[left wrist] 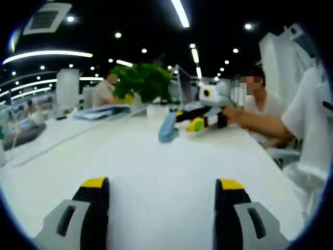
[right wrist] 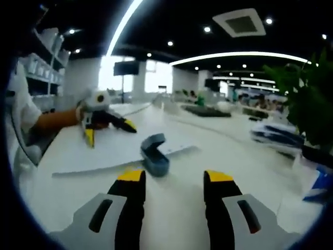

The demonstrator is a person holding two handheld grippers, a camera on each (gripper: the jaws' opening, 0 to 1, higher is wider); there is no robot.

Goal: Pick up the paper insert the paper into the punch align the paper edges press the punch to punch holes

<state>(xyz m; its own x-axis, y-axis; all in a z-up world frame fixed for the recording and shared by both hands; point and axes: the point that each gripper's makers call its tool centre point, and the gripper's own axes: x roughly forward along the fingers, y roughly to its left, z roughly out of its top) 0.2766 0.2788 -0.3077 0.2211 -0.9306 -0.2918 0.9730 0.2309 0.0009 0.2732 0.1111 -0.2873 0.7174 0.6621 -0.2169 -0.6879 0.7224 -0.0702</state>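
Near me, the right tool [right wrist: 172, 179] hangs with jaws apart over the white counter [right wrist: 182, 166], holding nothing. Just past its tips sits the blue punch [right wrist: 153, 153], resting on the paper [right wrist: 104, 151]. Farther along, the left tool [right wrist: 106, 127] hovers over that sheet, its own jaws apart too [left wrist: 162, 188].
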